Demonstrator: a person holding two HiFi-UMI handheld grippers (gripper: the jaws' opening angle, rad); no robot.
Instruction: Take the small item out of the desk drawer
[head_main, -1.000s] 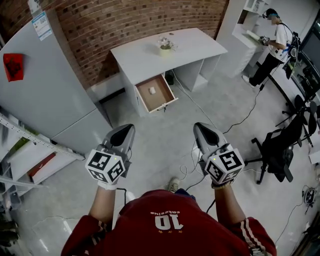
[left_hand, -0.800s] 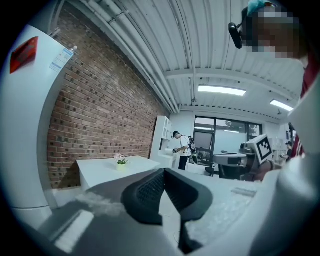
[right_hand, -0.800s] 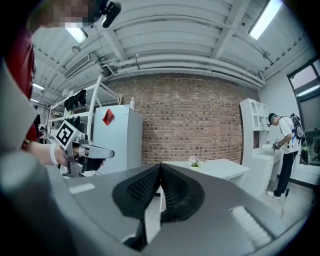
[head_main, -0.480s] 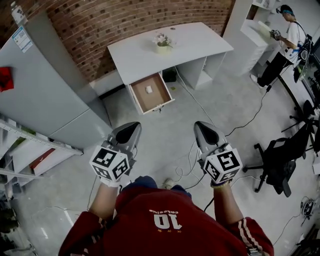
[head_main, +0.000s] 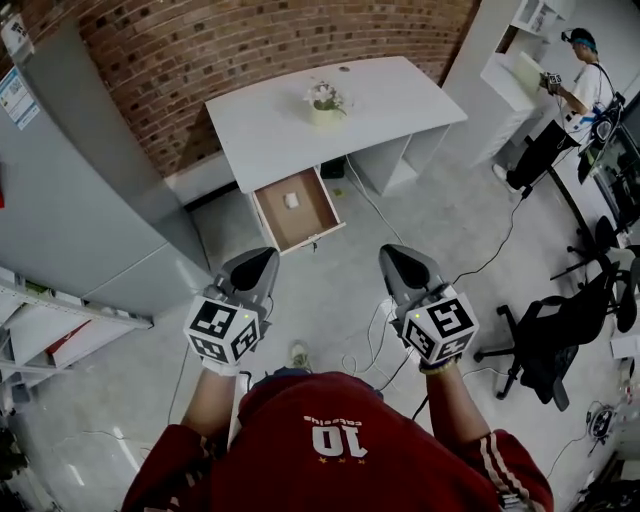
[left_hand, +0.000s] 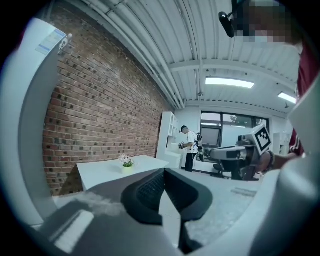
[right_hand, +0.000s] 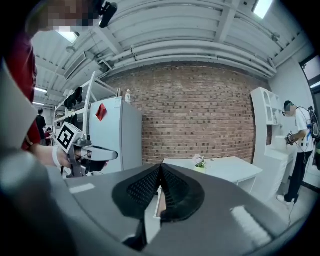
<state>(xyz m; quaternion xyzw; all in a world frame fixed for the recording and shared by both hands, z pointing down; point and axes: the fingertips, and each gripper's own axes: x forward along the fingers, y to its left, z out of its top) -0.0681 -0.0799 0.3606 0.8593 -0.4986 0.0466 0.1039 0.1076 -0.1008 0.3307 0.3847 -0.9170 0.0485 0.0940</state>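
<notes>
A white desk (head_main: 300, 125) stands against the brick wall, its wooden drawer (head_main: 322, 215) pulled open toward me. A small white item (head_main: 291, 200) lies in the drawer's far part. My left gripper (head_main: 262, 260) and right gripper (head_main: 390, 255) hang side by side in front of my chest, well short of the drawer, both shut with nothing between their jaws. In the left gripper view the jaws (left_hand: 164, 171) meet tip to tip with the desk (left_hand: 107, 172) beyond. In the right gripper view the shut jaws (right_hand: 160, 167) point at the desk (right_hand: 225, 167), and a sliver of the drawer shows between them.
A small flowerpot (head_main: 323, 100) sits on the desk. A grey fridge (head_main: 70, 190) stands at the left with shelving (head_main: 40, 330) beside it. Cables (head_main: 400, 230) trail over the floor. An office chair (head_main: 560, 330) is at the right, and a person (head_main: 560, 100) stands by a white cabinet.
The view has moved toward the desk: the drawer and desk have shifted a little left in the frame. Both grippers keep their place before me, still shut.
</notes>
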